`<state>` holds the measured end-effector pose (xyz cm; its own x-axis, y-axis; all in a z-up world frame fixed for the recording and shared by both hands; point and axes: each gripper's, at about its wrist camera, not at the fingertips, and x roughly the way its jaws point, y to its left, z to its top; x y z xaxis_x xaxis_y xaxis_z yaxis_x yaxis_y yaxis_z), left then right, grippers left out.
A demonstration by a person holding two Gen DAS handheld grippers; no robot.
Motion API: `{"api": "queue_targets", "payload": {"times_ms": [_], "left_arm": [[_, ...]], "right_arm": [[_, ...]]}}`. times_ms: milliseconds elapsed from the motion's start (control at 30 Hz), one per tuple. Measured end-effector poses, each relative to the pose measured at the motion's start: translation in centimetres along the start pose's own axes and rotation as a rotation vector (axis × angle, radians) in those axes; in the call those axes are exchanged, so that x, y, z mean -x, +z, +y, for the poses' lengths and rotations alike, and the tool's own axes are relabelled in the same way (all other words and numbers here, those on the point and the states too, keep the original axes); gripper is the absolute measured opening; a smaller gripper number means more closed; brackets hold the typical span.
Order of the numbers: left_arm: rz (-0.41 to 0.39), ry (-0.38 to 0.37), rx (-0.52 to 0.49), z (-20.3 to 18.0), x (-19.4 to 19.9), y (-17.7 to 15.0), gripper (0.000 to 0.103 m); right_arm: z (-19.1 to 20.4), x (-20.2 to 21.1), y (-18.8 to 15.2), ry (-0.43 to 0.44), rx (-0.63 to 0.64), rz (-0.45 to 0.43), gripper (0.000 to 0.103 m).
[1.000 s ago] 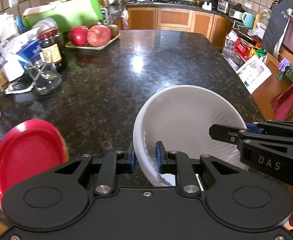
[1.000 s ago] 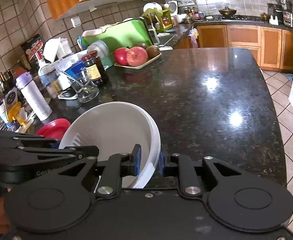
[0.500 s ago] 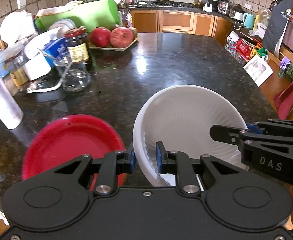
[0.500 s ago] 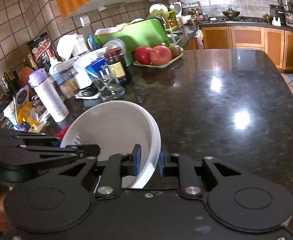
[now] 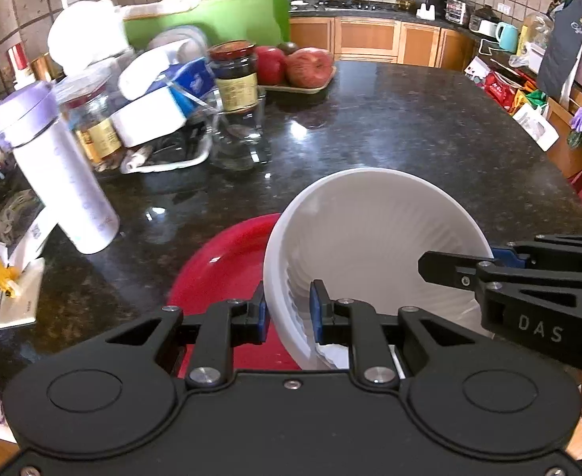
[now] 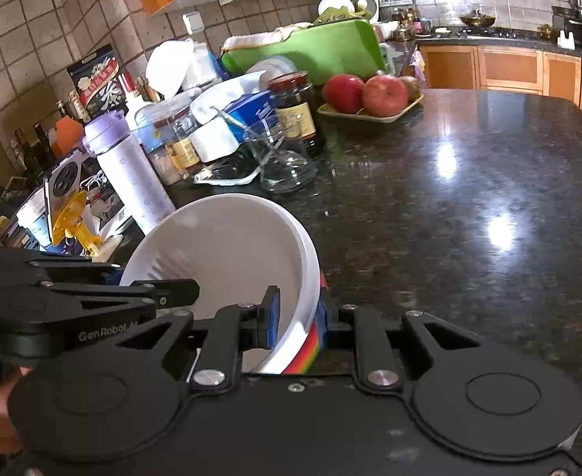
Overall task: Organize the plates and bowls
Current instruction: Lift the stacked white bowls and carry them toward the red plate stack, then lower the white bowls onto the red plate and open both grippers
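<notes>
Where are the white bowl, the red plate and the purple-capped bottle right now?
white bowl (image 5: 370, 230): left wrist view, on its ribbed inner wall.
red plate (image 5: 227, 265): left wrist view, on the bare part left of the bowl.
purple-capped bottle (image 6: 132, 174): right wrist view, on its pale body below the cap.

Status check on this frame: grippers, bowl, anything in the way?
Left gripper and right gripper both clamped on white bowl rim. Bowl over red plate. Purple bottle close left.
</notes>
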<state>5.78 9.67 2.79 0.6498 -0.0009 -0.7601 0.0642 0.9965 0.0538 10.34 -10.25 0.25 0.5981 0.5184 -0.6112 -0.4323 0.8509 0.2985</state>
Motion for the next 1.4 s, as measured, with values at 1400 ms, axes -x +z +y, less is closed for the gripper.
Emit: {"api": "queue_targets", "payload": {"times_ms": [1400], "left_arm": [[-0.116,-0.051,-0.011,7.2,-0.6,0.3,0.052]], "right_arm": [[4.9,-0.9,0.0,-0.207,0.02,-0.172,0.051]]}}
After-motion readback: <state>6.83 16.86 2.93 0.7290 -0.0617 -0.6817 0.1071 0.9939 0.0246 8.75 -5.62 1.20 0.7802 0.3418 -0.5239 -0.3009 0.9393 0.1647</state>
